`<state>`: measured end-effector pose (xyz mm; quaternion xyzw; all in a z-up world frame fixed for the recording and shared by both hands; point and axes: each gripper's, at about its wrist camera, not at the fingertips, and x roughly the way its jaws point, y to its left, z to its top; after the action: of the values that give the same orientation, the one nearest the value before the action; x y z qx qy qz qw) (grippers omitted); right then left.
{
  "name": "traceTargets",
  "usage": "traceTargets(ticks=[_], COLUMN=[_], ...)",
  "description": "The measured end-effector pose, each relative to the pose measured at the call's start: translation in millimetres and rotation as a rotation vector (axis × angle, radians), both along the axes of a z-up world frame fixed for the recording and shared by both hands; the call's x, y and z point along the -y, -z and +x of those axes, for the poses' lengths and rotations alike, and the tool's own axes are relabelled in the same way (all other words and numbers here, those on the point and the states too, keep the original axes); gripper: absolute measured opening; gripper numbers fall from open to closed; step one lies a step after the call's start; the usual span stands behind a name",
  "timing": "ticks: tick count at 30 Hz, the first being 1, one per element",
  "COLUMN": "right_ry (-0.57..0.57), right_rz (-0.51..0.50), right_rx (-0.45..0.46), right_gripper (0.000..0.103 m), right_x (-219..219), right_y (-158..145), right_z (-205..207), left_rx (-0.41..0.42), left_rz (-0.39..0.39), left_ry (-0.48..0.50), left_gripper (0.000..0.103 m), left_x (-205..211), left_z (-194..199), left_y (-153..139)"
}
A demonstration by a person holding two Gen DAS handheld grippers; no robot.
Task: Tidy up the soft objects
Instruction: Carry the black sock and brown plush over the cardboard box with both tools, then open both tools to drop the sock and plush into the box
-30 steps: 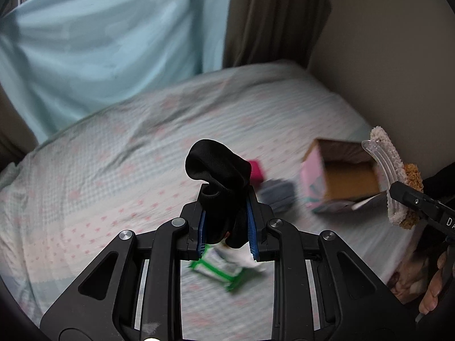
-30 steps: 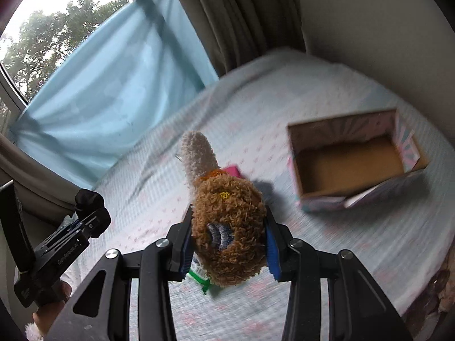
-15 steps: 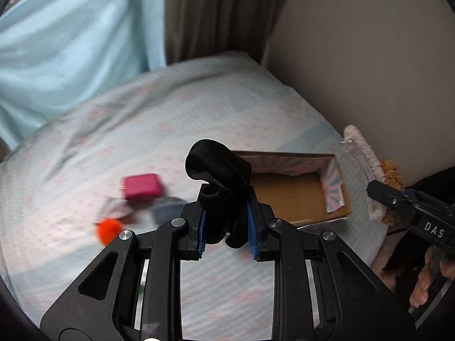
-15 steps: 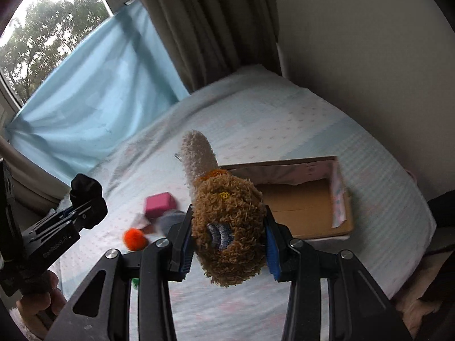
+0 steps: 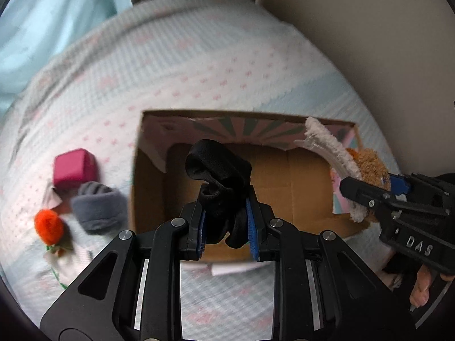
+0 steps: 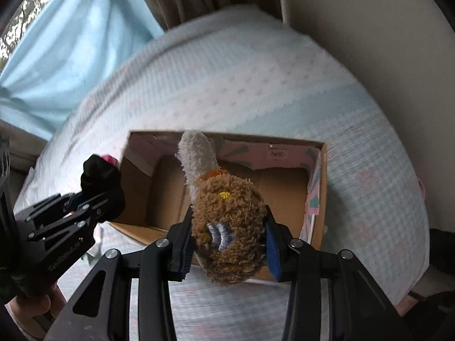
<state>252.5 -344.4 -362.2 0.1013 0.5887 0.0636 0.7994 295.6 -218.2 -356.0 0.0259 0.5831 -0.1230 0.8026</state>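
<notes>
My left gripper is shut on a black rolled sock and hangs over the open cardboard box. My right gripper is shut on a brown plush toy with a white fuzzy tail, also above the box. In the left wrist view the plush toy and right gripper show over the box's right wall. The right wrist view has the left gripper with the sock at the box's left wall. The box's brown floor looks bare.
On the patterned bedspread, left of the box, lie a pink cube, a grey rolled sock and an orange fuzzy toy. A wall runs close along the bed's right side; curtains hang behind.
Both grippers have swept across the bed to the right and sunk toward the box, which now lies straight below them. Each keeps its hold on its soft thing.
</notes>
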Motion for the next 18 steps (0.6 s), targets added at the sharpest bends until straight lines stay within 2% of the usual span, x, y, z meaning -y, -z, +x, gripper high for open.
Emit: traceTargets(ticks=[9, 14, 15, 16, 17, 18], right_ry=[-0.016, -0.028, -0.017, 0.002, 0.017, 0.031], right_rz=[0.042, 0.024, 0.004, -0.004, 0.008, 0.037], right_rx=[-0.135, -0.179, -0.189, -0.209, -0.219, -0.219], right_gripper=[0.039, 0.040, 0.044, 0.046, 0.055, 0.065], right_x=[11.0, 9.4, 10.1, 11.7, 15.0, 18.3], right_y=[64.2, 80.7, 83.3, 86.4, 89.6, 91.4], right_z=[39.2, 53.3, 56.1, 57.7, 58.9, 60.2], left_rx=[-0.142, -0.184, -0.175, -0.164, -0.144, -0.120], left_rz=[0.079, 0.114, 0.121, 0.133, 0.160, 0.185], left_ry=[0.042, 0.066, 0.073, 0.087, 0.100, 0.110], left_gripper=[0.020, 0.023, 0.037, 0.070, 0.091, 0.102], left_x=[27.5, 29.4, 30.0, 31.6, 33.5, 34.6], left_z=[31.5, 36.7, 36.3, 36.5, 35.7, 33.8], left_y=[74.6, 91.1, 89.8, 87.4, 83.8, 80.0])
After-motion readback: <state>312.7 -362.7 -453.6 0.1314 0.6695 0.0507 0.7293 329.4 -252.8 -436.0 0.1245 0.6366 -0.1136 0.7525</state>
